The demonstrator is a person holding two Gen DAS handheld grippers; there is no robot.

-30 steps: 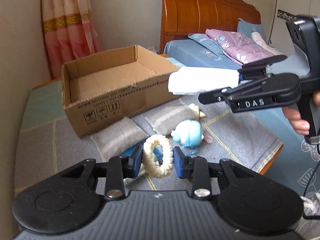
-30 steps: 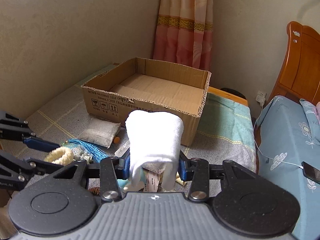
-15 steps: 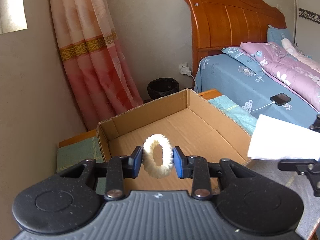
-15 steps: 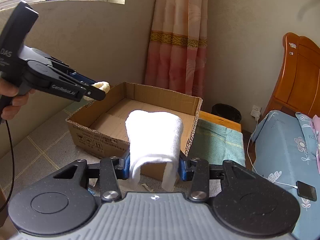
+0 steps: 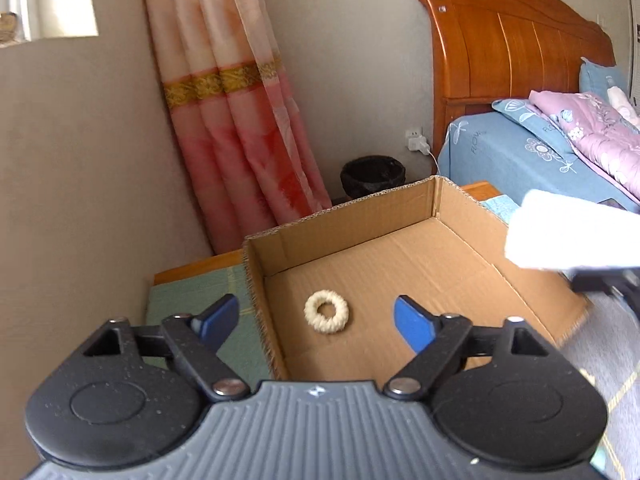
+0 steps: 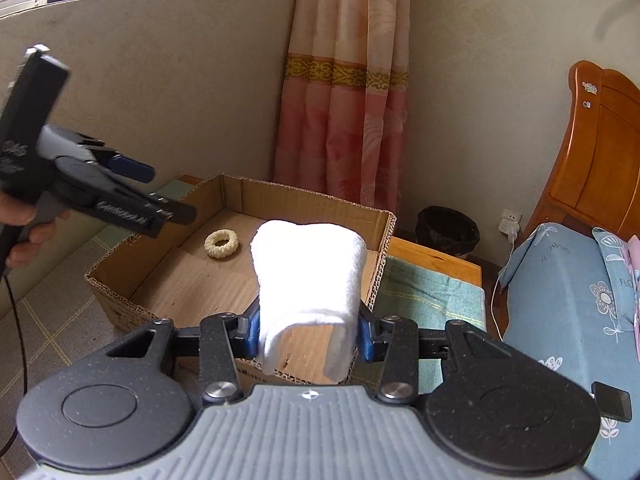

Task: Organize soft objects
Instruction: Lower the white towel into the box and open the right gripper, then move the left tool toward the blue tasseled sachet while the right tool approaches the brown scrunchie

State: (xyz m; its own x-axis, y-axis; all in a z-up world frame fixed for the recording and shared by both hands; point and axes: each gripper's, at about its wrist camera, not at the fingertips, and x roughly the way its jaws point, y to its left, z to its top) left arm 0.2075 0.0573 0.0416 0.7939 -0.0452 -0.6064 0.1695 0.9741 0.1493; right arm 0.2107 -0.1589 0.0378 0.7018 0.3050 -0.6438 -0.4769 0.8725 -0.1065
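A cream knitted ring (image 5: 326,312) lies flat on the floor of the open cardboard box (image 5: 452,248), near its left wall; the right wrist view shows the same ring (image 6: 221,243) in the box (image 6: 384,240). My left gripper (image 5: 316,320) hovers over the box's near edge, its jaws opening wide, nothing between them. It also appears at the left of the right wrist view, left gripper (image 6: 160,196). My right gripper (image 6: 308,334) is shut on a folded white towel (image 6: 308,276), held above the box's near right corner. The towel (image 5: 576,236) enters the left wrist view from the right.
The box sits on a low platform covered with a green mat (image 6: 424,292) and a grey checked cloth (image 6: 44,320). A pink curtain (image 5: 240,120), a black bin (image 5: 372,174), and a wooden bed with blue bedding (image 5: 520,148) stand behind. A phone (image 6: 612,400) lies on the bed.
The left gripper carried the ring over the box, opened, and the ring dropped onto the box floor. The right gripper moved closer to the box with the towel still held.
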